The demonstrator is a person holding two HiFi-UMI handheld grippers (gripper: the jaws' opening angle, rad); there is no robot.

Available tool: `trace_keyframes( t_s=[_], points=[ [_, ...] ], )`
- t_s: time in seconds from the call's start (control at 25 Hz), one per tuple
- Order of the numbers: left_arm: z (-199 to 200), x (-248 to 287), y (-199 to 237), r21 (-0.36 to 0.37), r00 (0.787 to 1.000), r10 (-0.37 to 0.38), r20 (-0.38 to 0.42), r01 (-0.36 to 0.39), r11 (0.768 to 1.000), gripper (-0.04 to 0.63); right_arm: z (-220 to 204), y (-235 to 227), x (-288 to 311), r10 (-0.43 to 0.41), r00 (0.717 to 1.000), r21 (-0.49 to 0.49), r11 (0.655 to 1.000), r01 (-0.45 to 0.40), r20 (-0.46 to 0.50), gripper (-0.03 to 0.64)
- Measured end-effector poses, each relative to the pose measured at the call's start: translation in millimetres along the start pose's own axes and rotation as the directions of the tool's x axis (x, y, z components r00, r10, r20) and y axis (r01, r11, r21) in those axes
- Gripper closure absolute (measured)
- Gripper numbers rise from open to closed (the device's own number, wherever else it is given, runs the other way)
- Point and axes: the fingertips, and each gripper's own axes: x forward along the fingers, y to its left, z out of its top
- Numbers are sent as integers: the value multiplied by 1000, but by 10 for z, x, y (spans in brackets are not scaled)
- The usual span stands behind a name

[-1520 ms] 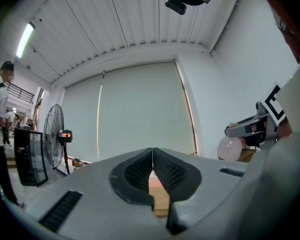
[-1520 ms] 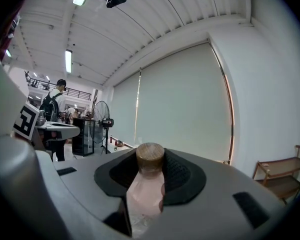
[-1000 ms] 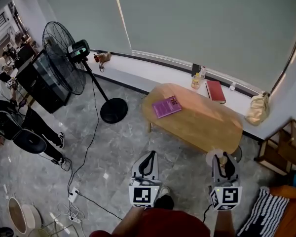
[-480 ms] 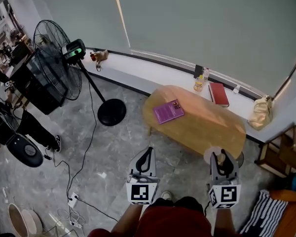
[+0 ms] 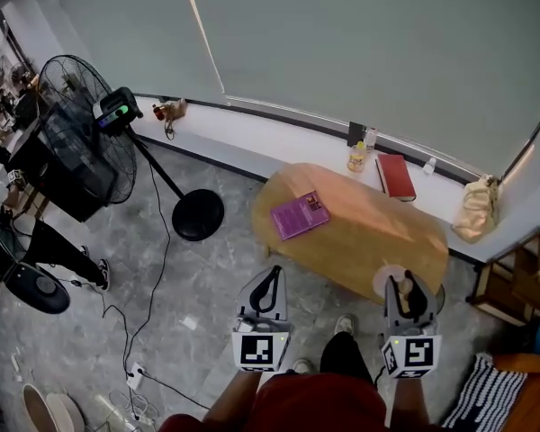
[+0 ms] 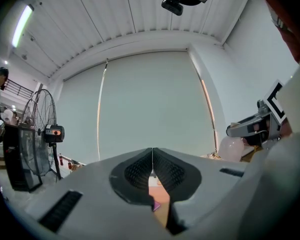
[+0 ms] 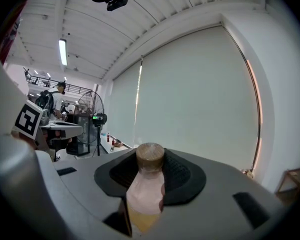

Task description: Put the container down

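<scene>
My right gripper point(image 5: 406, 288) is shut on the container point(image 7: 144, 190), a pale, translucent jar with a brown round lid point(image 7: 150, 157); the dark pads press its two sides. In the head view the container point(image 5: 387, 281) shows as a pale round shape at the gripper's tip, over the near edge of the oval wooden table point(image 5: 369, 232). Level with it on the left, my left gripper point(image 5: 270, 282) has its jaws closed together with nothing between them, over the grey stone floor. The left gripper point(image 6: 152, 160) points toward the table.
On the table lie a purple book point(image 5: 300, 215) and a red book point(image 5: 395, 175), with a small yellow bottle point(image 5: 356, 158) at the far edge. A standing fan point(image 5: 81, 151) with a round base point(image 5: 198, 214) is at left, cables trail on the floor, and a beige bag point(image 5: 478, 207) and a shelf point(image 5: 513, 282) are at right.
The table has drawn closer to the grippers as the person steps forward. Both grippers keep the same pose, and the container stays gripped.
</scene>
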Motion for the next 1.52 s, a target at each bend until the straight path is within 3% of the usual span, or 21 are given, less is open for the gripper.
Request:
trace_keyframes(
  t_s=[0.4, 0.84, 1.2, 1.52],
  points=[
    [285, 991, -331, 26, 1000, 6, 25, -6, 1000, 586, 176, -857, 655, 8, 999, 23, 1000, -8, 40, 483],
    [147, 1737, -602, 27, 998, 43, -35, -42, 999, 586, -12, -1525, 1211, 46, 999, 52, 998, -47, 14, 483],
    [50, 2077, -731, 10, 997, 68, -28, -68, 998, 586, -170, -1693, 1577, 107, 994, 58, 993, -107, -3, 485],
    [-186, 2358, -446, -3, 995, 84, -47, -84, 996, 586, -266, -1527, 2046, 146, 989, 54, 988, -144, -34, 483]
  ],
)
